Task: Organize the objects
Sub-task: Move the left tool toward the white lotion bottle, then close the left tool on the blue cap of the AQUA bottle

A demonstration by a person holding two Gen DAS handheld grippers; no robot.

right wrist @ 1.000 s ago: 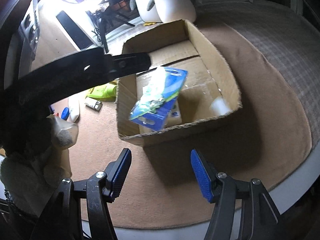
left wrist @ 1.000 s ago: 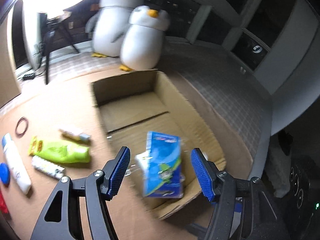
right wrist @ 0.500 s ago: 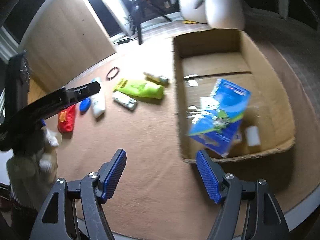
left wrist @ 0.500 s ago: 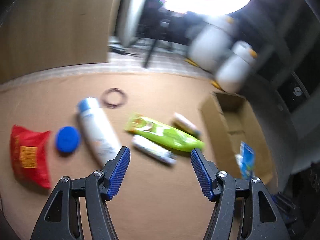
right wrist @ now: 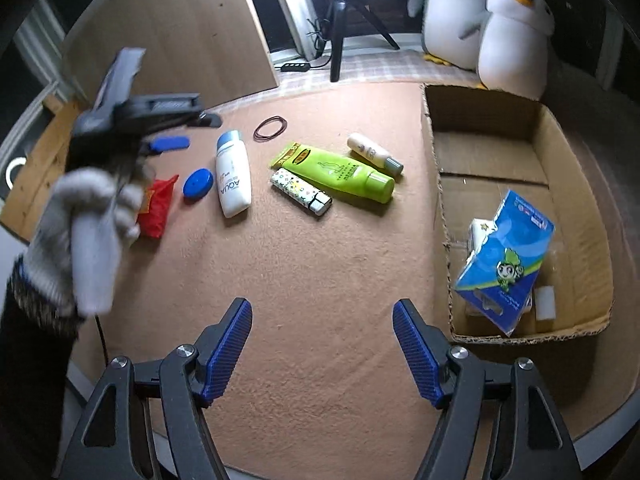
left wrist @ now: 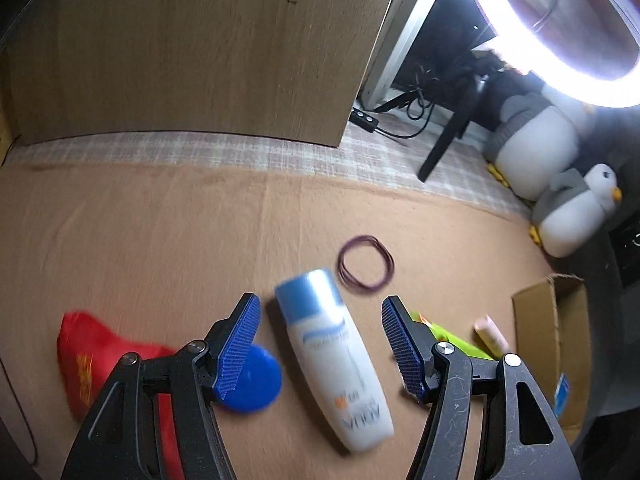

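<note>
Your left gripper (left wrist: 320, 338) is hanging with its jaws spread and nothing between the pads, the white bottle (left wrist: 336, 360) lying on the mat below the gap. Your right gripper (right wrist: 322, 346) is standing released too, its jaws having just been opening, with only bare mat under it.

The left wrist view is giving you the close detail: the bottle's blue cap pointing to 11 o'clock, the blue lid (left wrist: 252, 380) just beside it at 8 o'clock, the red packet (left wrist: 92, 360) further out at 9 o'clock, and the rubber band (left wrist: 366, 263) at 1 o'clock. Of the cardboard box (left wrist: 548, 344) it is showing only a corner at 3 o'clock.

The right wrist view is showing the whole box (right wrist: 576, 200) at 3 o'clock, holding the blue tissue pack (right wrist: 506, 264). It is also showing the green tube (right wrist: 340, 172), the patterned lighter (right wrist: 300, 191) and the small cream bottle (right wrist: 374, 155) lying together mid-mat, and your gloved left hand (right wrist: 92, 216) at 9 o'clock.

A tan mat (right wrist: 312, 272) is covering the surface. Two plush penguins (right wrist: 480, 20), a tripod (right wrist: 344, 12) and a wooden panel (left wrist: 192, 48) are standing behind it, with a ring light (left wrist: 560, 32) glaring overhead.
</note>
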